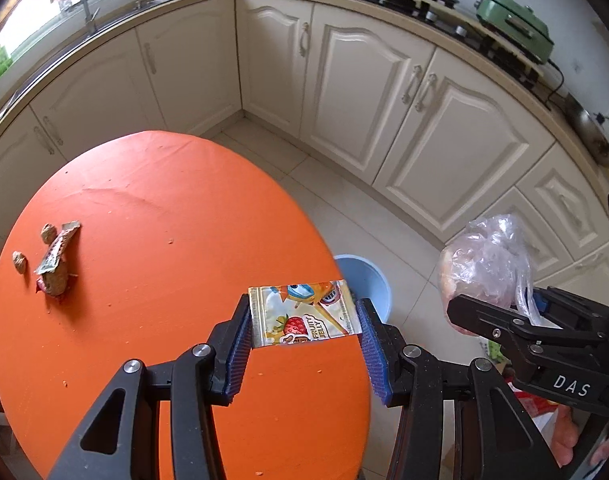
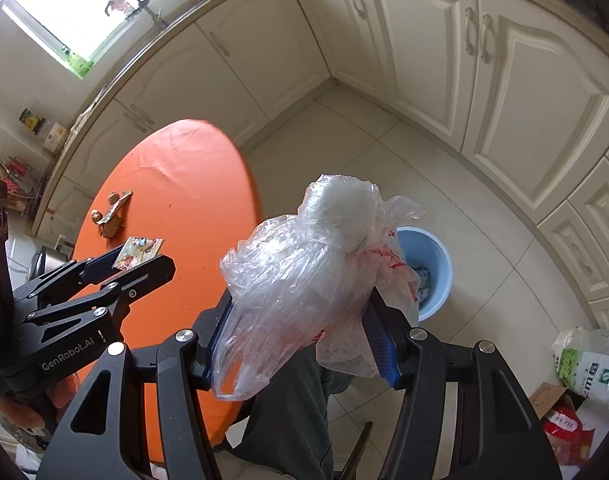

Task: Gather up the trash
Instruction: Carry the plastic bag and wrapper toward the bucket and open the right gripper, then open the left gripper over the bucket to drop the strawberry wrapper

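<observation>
My left gripper point(image 1: 304, 320) is shut on a flat fruit jelly wrapper point(image 1: 302, 314), held across its blue pads above the right edge of the orange round table point(image 1: 164, 220). That wrapper point(image 2: 138, 252) and the left gripper point(image 2: 132, 260) also show in the right wrist view. My right gripper point(image 2: 300, 316) is shut on a crumpled clear plastic bag point(image 2: 304, 264) with something white inside; the bag point(image 1: 484, 264) hangs above the floor. A light blue bin point(image 2: 428, 268) with trash in it stands on the tiles just beyond; its rim point(image 1: 368, 280) peeks out past the table edge.
A torn snack wrapper point(image 1: 56, 252) and biscuit pieces point(image 1: 19, 261) lie on the table's left side, with crumbs around. Cream cabinets point(image 1: 364, 92) line the back and right. A bag point(image 2: 592, 364) and a cardboard box point(image 2: 560, 420) sit on the floor at right. A person's trouser leg point(image 2: 288, 408) is below.
</observation>
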The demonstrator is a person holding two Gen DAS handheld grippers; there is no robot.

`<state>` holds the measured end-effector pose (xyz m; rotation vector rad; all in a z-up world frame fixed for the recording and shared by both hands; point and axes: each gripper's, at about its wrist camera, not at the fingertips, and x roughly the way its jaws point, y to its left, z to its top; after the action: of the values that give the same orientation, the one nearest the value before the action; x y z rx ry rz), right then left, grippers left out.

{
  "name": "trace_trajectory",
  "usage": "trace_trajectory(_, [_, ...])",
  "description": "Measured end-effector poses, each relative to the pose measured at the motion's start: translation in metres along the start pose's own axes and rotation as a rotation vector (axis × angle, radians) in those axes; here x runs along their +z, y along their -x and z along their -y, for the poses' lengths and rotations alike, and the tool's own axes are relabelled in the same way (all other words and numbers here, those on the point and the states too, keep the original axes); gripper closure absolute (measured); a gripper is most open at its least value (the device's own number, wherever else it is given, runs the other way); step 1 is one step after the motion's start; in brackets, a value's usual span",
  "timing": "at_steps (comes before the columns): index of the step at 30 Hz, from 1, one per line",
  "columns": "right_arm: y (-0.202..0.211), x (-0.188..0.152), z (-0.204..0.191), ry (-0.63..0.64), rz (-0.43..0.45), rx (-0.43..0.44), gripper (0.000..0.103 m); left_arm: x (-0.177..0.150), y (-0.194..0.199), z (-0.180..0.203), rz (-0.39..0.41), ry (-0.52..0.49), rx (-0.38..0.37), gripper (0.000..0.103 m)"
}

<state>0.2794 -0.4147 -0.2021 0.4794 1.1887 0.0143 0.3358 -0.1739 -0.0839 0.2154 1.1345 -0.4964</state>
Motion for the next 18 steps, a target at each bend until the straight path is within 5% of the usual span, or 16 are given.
trace_trajectory(12, [-0.024, 0.01, 0.083, -0.14, -0.037, -0.037, 0.043, 0.043, -0.076, 0.054, -0.083, -0.11, -0.011, 0.057])
trace_trajectory(18, [-0.041, 0.027, 0.105, -0.249, -0.081, -0.019, 0.017, 0.061, -0.102, 0.059, -0.095, -0.098, 0.004, 0.057])
